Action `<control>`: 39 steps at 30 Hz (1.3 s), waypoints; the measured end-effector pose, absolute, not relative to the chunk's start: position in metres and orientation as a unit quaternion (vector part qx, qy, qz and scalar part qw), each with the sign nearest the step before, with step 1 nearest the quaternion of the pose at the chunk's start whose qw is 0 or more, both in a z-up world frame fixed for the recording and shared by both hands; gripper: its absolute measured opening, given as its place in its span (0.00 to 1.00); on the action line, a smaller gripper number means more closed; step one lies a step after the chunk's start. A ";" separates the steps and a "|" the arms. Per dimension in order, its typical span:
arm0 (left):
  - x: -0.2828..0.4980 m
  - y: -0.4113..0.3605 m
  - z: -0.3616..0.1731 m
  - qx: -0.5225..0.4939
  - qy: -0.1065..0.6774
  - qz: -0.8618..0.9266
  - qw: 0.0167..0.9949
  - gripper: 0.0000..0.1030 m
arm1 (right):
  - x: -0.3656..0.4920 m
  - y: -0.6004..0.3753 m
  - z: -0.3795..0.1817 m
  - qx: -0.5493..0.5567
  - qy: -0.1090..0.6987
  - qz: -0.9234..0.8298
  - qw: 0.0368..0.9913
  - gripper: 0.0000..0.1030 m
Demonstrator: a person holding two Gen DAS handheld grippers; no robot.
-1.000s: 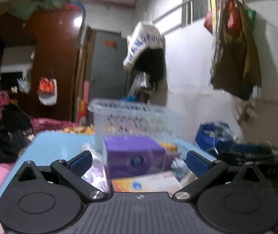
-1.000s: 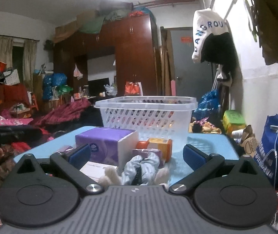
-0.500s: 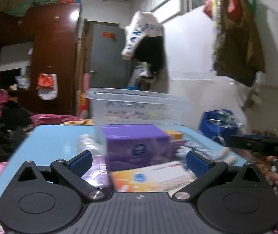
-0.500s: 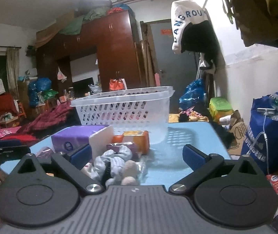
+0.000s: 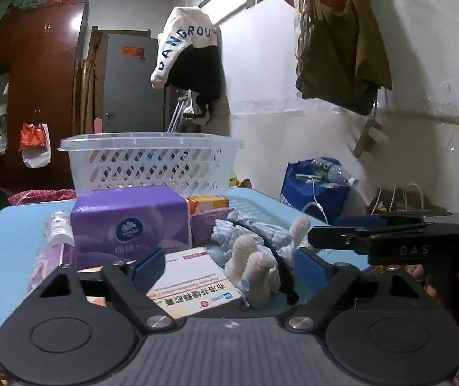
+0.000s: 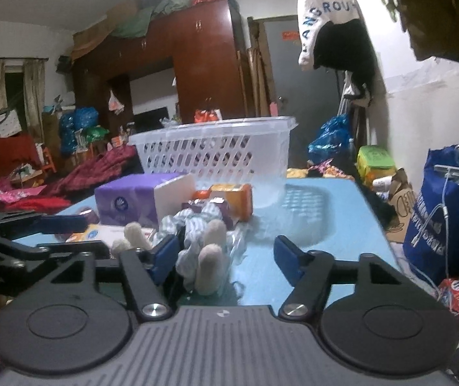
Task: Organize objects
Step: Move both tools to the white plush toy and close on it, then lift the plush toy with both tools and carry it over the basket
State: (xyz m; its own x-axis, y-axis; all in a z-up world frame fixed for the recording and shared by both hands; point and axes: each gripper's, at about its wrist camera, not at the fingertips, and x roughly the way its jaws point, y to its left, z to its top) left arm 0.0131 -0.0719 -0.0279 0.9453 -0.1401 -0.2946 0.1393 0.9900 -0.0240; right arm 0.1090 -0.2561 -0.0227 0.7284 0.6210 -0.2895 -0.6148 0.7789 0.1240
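- Tongs on my left (image 5: pixel 231 265) stand wide and hold nothing, with a white printed box (image 5: pixel 194 281) and a stuffed toy (image 5: pixel 257 268) low in the centre of the frame between the blue pads.
- My right tongs (image 6: pixel 226 255) are wide too, empty, the toy (image 6: pixel 202 241) just inside the left pad.
- Purple tissue pack (image 5: pixel 129 220) sits mid-frame on the blue surface (image 5: pixel 1 251), an orange box (image 5: pixel 208 202) beside it.
- Behind them, the white basket (image 5: pixel 152 164) stands upright at centre.
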 end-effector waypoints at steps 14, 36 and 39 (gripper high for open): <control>0.026 -0.092 -0.042 0.026 0.174 -0.092 0.980 0.37 | 0.107 -0.252 -0.027 -0.008 0.167 0.351 0.921 0.36; 0.021 -0.082 -0.037 0.004 0.140 -0.097 0.985 0.19 | 0.095 -0.252 -0.015 -0.046 0.129 0.366 0.920 0.15; 0.017 -0.081 -0.033 0.005 0.124 -0.103 0.987 0.19 | 0.094 -0.254 -0.011 -0.044 0.120 0.368 0.921 0.15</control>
State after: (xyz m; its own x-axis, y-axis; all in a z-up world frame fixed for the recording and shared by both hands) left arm 0.0169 -0.0815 -0.0333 0.9476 -0.2028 -0.2467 0.2053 0.9786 -0.0159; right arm 0.0935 -0.2542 -0.0109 0.7007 0.6667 -0.2540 -0.6881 0.7256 0.0066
